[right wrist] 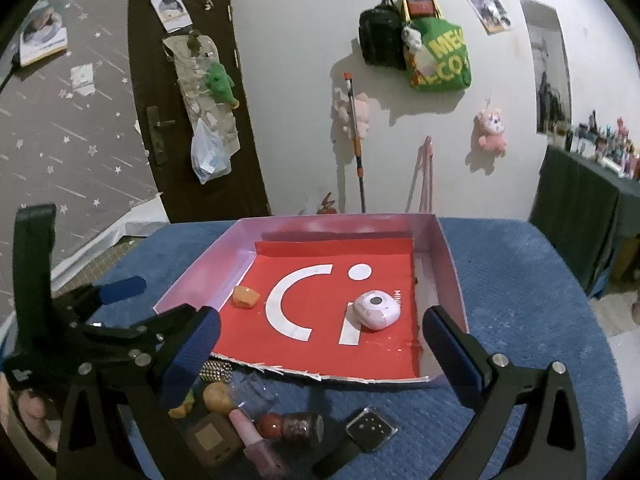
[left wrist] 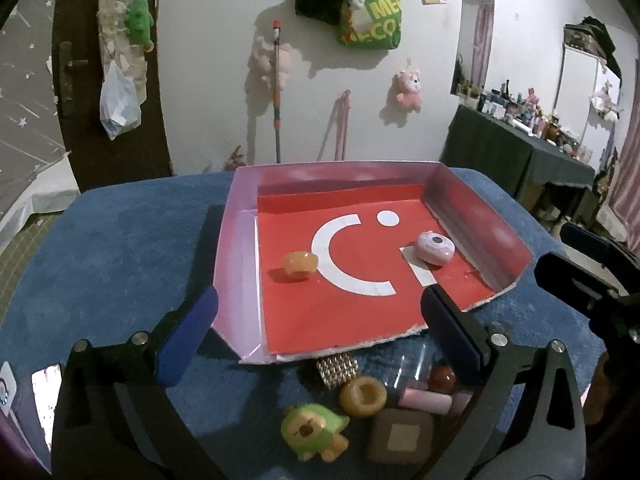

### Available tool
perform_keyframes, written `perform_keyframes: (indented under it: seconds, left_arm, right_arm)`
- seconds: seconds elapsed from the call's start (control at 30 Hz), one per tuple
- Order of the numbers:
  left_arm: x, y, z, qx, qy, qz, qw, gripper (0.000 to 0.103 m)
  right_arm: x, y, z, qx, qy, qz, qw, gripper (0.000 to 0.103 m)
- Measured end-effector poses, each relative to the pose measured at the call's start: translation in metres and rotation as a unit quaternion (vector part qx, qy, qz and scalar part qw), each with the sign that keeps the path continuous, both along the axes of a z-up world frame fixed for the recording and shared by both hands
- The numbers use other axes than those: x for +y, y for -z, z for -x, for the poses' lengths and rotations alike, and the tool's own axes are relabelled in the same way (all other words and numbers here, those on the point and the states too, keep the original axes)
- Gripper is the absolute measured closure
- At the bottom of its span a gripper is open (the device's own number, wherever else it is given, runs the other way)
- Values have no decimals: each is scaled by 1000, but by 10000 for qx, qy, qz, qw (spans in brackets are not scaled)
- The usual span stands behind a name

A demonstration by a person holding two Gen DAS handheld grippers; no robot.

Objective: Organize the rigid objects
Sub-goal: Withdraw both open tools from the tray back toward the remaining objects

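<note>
I'm looking into a lived-in bedroom at home, plush toys (right wrist: 491, 128) and bags (right wrist: 438, 58) hung on the far wall, dark door (right wrist: 192, 92) left, cluttered dresser (left wrist: 520, 148) far right.

open left gripper (left wrist: 320, 316) — red tray (left wrist: 248, 216), trinkets

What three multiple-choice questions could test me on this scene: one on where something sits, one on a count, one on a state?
1. Where is the pink round gadget?
A. Inside the red-bottomed tray
B. On the blue cloth
C. Between the right gripper's fingers

2. How many things lie in the tray?
A. None
B. Two
C. Five

3. How does the left gripper stand?
A. Shut on the green toy
B. Shut on nothing
C. Open, holding nothing

Answers: 1 A, it rests on the tray's red floor. 2 B, only the gadget and the orange piece. 3 C, its blue pads stand wide apart and bare.
</note>
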State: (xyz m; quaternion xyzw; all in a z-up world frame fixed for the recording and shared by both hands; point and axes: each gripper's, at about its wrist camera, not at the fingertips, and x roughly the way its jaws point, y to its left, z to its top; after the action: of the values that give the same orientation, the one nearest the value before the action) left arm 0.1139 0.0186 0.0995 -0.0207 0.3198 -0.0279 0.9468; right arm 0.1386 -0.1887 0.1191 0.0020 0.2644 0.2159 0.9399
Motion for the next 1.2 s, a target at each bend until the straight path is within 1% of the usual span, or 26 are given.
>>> perform_keyframes:
  seconds: [0.17,0.3,0.37,0.43,0.53,0.7,0.93,1.2]
  left_arm:
    - [-3,4,15,24,1,-52,10000,0]
    - [-3,8,25,91,118,132,9998,0]
    - [-1,9,31,52,89,192,9998,0]
    - [-1,11,37,22,38,159,9999,0]
    - [-3,16,44,129,35,56,9999,0]
    - [-10,22,56,163,168,-40,9997,0]
    - [-9,30,71,210,233,28,9995,0]
    - [-2,49,80,462,169,152,9987,0]
  right_arm:
    - [1,0,18,-125,7,32,9999,0]
    - [2,3,29,-156,-56,31,9999,0]
    - [2,6,34,-141,-59,8,9999,0]
    - [-1,9,40,-127,-29,-44,9999,0]
    - [-3,13,48,-140,42,-48,9999,0]
    - [-3,22,57,-65,29,-8,10000,0]
    - [-4,38,72,71,48,81,9999,0]
    - [-9,59,83,386,59,69,9992,0]
